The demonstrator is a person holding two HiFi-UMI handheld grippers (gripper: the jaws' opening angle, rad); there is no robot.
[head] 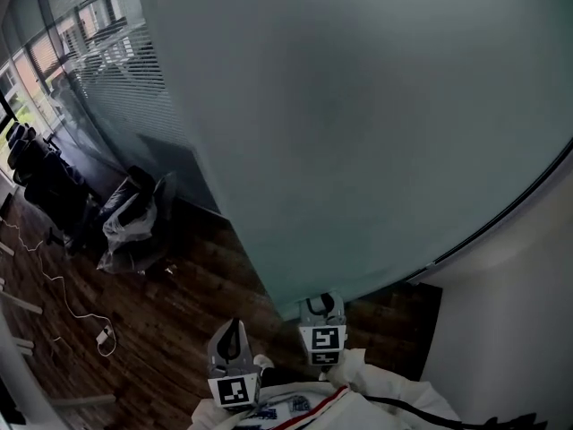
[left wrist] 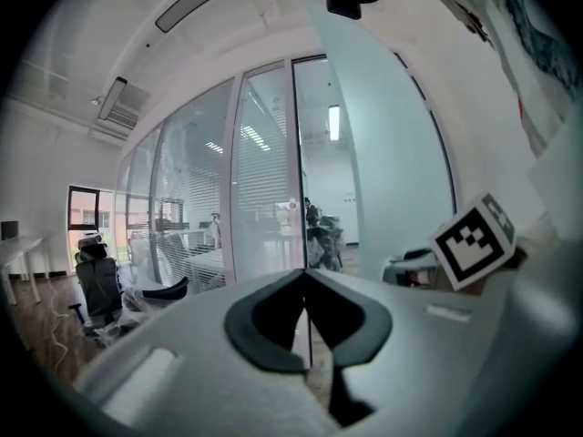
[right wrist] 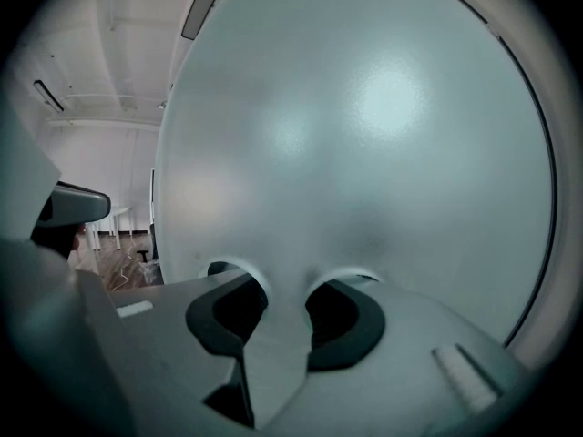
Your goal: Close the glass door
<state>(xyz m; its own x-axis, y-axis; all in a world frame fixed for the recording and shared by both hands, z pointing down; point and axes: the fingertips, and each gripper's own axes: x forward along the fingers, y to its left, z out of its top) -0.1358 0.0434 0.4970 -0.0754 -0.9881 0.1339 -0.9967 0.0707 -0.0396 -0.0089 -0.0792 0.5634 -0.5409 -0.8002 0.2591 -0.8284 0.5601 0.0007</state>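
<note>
While the frosted pale-green glass door stands ajar just ahead, the right tool faces its pane with jaws partly apart and empty, the left tool pinched closed beside it — likely the pushing step, calling next for a steady shove to swing it shut.

Frosted glass door stands upright, partly open.
</note>
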